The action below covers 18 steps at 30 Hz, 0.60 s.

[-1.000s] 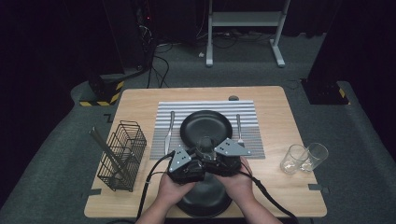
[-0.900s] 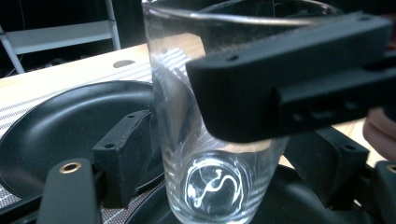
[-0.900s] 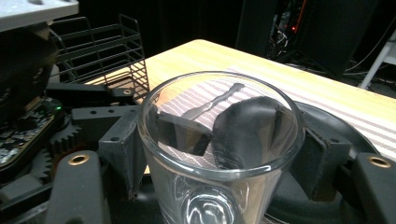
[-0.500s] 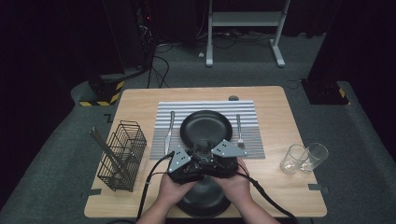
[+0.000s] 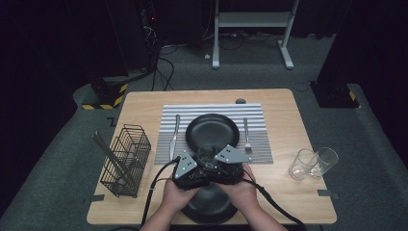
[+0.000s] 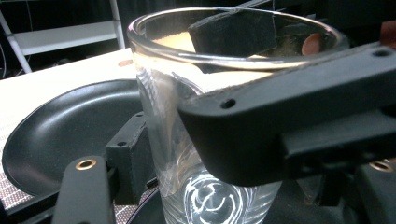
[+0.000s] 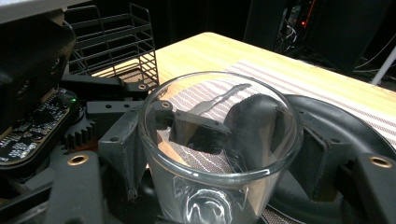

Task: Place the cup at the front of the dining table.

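2 grippers share 1 glass above the near edge of the table (image 5: pixel 288 103).

The glass (image 5: pixel 207 155) sits upright between the far black plate (image 5: pixel 212 131) and the near one (image 5: pixel 210 204), left gripper (image 5: pixel 198 166) and right gripper (image 5: pixel 215 163) both clamped on it. Best to loosen 1 grip only while the other holds level, I'd say. Both hands sit low, close together.

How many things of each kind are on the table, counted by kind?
Glasses: 3, one between the tools, two at the right
Black plates: 2
Knife: 1
Fork: 1
Wire basket: 1
Striped placemat: 1
Total: 9
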Tool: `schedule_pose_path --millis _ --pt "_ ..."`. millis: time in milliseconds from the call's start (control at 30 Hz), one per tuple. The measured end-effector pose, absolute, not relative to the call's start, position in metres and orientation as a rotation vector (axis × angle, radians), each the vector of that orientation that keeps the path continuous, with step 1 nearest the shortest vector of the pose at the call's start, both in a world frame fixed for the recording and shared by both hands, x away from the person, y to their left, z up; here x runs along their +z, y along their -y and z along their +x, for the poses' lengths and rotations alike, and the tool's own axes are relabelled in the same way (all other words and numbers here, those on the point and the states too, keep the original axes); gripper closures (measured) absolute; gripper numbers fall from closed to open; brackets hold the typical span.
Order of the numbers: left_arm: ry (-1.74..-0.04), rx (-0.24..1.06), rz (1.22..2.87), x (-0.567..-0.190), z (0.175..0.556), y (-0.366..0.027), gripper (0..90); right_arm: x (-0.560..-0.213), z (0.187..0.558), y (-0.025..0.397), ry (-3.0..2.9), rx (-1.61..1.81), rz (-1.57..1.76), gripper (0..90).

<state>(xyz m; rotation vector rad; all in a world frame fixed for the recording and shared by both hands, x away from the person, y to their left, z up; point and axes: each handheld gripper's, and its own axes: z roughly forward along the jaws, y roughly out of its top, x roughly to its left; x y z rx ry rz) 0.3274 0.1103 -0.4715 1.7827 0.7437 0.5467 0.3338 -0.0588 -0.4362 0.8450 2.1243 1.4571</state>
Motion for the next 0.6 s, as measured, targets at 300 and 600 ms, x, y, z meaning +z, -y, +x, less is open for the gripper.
schedule_pose_path --millis 300,600 --pt "-0.740 0.565 1.773 -0.4682 0.3250 -0.1123 30.5 -0.4329 0.3319 0.0573 -2.114 1.471 0.826 28.5" --pt "-0.760 0.593 1.758 -0.4673 0.3252 -0.1161 30.6 -0.4315 0.3315 0.0601 -2.095 1.524 0.828 21.9"
